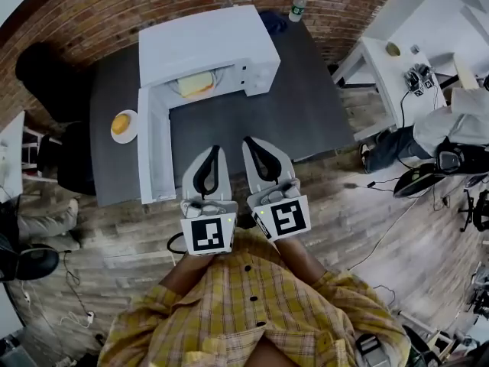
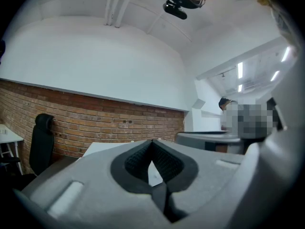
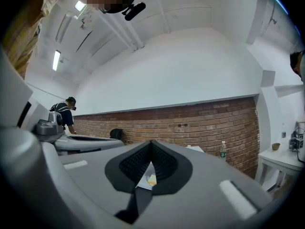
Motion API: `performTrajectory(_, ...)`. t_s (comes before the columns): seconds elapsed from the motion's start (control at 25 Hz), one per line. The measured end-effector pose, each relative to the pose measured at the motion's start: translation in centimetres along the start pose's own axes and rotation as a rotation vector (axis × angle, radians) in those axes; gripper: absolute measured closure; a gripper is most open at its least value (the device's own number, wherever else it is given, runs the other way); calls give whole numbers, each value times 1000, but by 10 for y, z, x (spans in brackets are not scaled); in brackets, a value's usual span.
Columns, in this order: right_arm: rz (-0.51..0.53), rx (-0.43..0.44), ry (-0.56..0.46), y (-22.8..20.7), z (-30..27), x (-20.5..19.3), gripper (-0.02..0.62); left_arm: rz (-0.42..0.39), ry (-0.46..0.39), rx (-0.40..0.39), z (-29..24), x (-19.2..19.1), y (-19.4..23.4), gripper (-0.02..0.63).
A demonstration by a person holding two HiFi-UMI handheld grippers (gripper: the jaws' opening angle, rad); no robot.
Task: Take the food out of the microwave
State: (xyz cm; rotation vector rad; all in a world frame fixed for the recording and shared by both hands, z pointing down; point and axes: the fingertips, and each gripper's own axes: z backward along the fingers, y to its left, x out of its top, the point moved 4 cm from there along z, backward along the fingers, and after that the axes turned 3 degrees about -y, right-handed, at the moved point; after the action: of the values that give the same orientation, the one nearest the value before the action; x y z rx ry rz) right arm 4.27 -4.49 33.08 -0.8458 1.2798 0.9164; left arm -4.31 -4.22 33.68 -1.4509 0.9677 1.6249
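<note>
In the head view a white microwave (image 1: 206,48) stands on a dark grey table (image 1: 298,113), its door (image 1: 153,147) swung wide open toward me on the left. Yellow food on a plate (image 1: 195,85) sits inside the cavity. My left gripper (image 1: 216,151) and right gripper (image 1: 249,142) hover side by side over the table's near edge, in front of the microwave and apart from it, both shut and empty. In the left gripper view the left gripper (image 2: 152,142) has its tips touching. In the right gripper view the right gripper (image 3: 151,143) is also closed, and the yellow food (image 3: 151,179) peeks through the pad gap.
A small plate with an orange-yellow food item (image 1: 123,125) lies on the table left of the door. Two bottles (image 1: 299,4) stand at the table's back by the brick wall. A black chair (image 1: 46,75) is at left, and a white desk (image 1: 397,67) and cables at right.
</note>
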Motion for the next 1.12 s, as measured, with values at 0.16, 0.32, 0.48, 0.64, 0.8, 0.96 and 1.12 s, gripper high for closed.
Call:
performTrajectory(0.16,-2,46,3,-28,-14,-4,594,-17,-3,54,-26,-4,-6,606)
performTrajectory(0.32,-5,99,0,-51,-27,-5,595,-30,-4,112,-50,-7,-11,606)
performTrajectory(0.48,-11,156,-1,-67,-37,-7,595,-35,-2,165,-69,-11,-16,607)
performTrajectory(0.64,-17,198,6,-80,-41,-13,595,-34,56,208,-78,-24,-17,607)
performTrajectory(0.8,-31,225,22,-88,-42,-23,595,-18,51,239,-85,-28,-22,609)
performTrajectory(0.96,-58,238,29,-89,-53,-27,595,-11,72,259,-94,-33,-12,609)
performTrajectory(1.12,-64,230,49,-88,-68,-32,595,41,109,276,-103,-47,11,609)
